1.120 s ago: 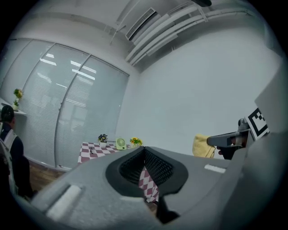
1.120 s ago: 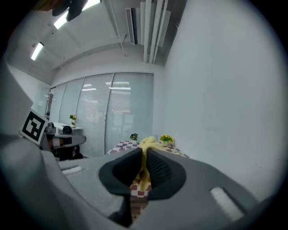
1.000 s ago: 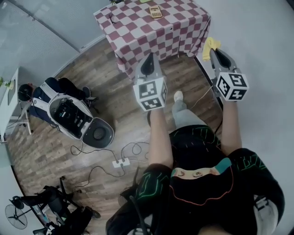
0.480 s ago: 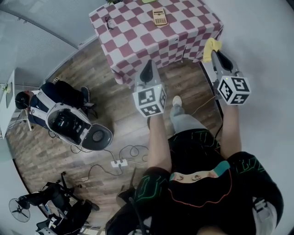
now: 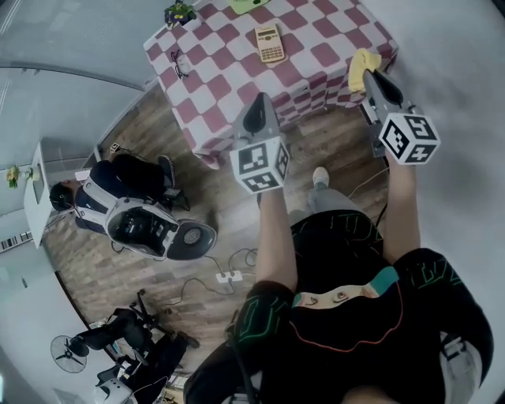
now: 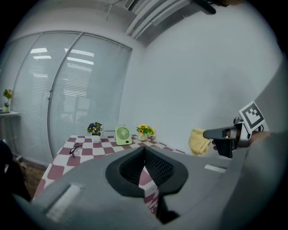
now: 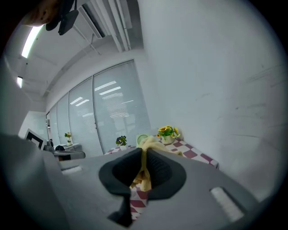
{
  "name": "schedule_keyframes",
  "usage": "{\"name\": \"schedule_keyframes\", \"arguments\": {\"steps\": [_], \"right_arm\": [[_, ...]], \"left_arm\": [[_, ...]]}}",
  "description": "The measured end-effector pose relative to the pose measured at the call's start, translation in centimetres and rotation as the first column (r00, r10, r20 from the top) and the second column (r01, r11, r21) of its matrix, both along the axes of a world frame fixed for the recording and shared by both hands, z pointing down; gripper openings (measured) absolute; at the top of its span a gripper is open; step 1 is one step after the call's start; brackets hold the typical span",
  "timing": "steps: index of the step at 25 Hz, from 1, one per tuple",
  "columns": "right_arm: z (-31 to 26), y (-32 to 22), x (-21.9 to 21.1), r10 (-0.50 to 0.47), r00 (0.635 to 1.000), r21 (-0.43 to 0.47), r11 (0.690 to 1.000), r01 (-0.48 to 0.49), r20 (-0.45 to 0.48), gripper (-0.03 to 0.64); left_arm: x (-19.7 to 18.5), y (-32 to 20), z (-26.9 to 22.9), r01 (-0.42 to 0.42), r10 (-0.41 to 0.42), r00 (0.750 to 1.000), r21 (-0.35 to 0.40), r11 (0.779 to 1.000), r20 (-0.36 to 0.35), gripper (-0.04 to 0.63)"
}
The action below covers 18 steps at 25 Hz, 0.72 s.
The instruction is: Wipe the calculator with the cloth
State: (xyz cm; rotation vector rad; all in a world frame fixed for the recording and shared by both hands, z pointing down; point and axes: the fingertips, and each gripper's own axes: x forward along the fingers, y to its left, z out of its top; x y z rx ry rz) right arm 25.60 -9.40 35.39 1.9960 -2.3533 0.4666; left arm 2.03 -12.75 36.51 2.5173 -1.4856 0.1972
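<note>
The calculator [image 5: 270, 43] lies flat on the checked table [image 5: 229, 87], toward its far side. It is well apart from both grippers and nothing touches it.

The right gripper [image 7: 142, 156] has its jaws pinched on the yellow cloth [image 7: 143, 181]. The cloth bunches up past the tips and hangs down between them. From the head view this gripper is in the air by the table's near right corner, with the cloth over the edge there.

The left gripper [image 6: 144, 155] has its jaws drawn together with nothing between them; only a sliver of table shows through. It is held over the wood floor [image 5: 205, 205], short of the table's near edge.

Glasses [image 5: 179, 63] lie near the table's left edge. A potted plant [image 5: 180, 12], a green fan [image 6: 122, 134] and sunflowers [image 6: 144, 130] stand along the far side.
</note>
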Motion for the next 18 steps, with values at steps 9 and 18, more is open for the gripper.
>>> {"name": "schedule_keyframes", "arguments": {"steps": [9,18], "right_arm": [[1.3,-4.7,1.6,-0.011,1.000,-0.020,1.000,0.011,0.023,0.037],[2.8,-11.5,0.1,-0.044,0.999,-0.053,0.998,0.042,-0.024,0.037]], "left_arm": [[1.4,-4.1,1.4,0.000,0.001,0.999,-0.028,1.000,0.034,0.011],[0.3,-10.4,4.4,0.002,-0.002,1.000,-0.073,0.997,0.004,0.011]]}}
